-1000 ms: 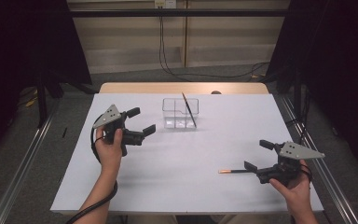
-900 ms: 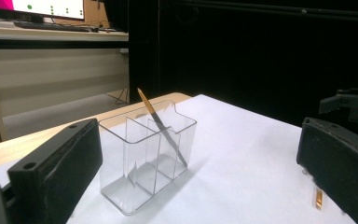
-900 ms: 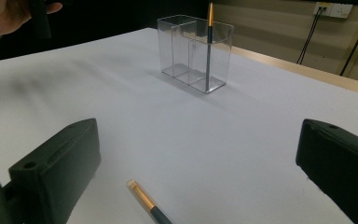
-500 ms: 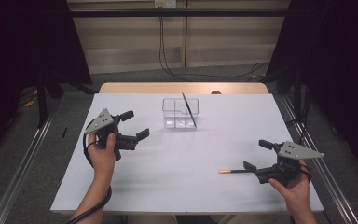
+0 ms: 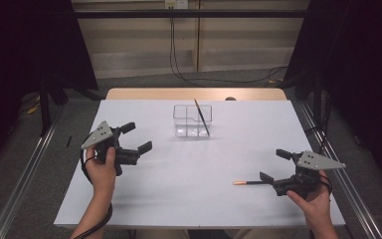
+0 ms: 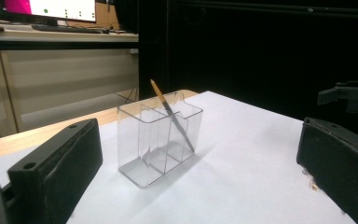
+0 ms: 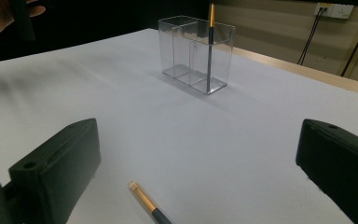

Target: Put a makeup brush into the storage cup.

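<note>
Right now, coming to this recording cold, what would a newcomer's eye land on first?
Probably the clear plastic organizer standing at the far middle of the white table, with one dark, gold-tipped pencil leaning in it. Next comes a second pencil lying flat on the table near the right gripper, whose jaws stand open around its dark end. The left gripper hovers open at the left, holding nothing.

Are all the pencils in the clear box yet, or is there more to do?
Halfway, it seems. One pencil already leans inside the clear box. The other pencil lies flat on the white table, between the open jaws of the right gripper, not gripped yet. The left gripper is open and holds nothing. Left to do: grab that pencil and drop it in the box.
</note>
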Demonstrator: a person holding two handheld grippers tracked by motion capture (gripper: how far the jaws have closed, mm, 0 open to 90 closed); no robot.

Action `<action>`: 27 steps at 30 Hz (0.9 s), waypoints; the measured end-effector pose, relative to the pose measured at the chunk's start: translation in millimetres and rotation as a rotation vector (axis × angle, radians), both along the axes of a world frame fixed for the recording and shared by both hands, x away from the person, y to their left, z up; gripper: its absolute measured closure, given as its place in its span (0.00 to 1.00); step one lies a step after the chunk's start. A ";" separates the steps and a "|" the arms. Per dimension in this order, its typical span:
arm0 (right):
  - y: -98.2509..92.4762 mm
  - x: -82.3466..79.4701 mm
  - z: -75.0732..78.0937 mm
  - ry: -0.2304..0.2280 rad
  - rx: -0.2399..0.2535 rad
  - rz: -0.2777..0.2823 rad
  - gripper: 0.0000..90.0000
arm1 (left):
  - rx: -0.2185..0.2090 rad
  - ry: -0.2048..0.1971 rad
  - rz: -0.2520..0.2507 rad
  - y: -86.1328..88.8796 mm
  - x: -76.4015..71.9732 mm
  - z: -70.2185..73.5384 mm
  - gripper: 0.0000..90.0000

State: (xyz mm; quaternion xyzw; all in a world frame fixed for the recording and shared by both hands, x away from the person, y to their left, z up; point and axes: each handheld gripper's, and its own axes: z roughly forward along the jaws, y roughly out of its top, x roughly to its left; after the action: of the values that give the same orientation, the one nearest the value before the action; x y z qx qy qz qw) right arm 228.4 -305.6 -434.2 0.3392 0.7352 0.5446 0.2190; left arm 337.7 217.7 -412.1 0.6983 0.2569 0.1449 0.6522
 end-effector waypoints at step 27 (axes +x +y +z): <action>7.8 9.5 0.5 -0.001 -0.002 0.030 0.00 | 0.030 0.011 0.034 21.0 -20.0 -7.7 0.00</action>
State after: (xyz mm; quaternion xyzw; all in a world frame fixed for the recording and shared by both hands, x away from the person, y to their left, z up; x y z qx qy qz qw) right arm 237.9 -297.8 -433.7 0.3277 0.7407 0.5471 0.2114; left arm 317.7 238.8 -419.8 0.7043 0.2699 0.1560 0.6378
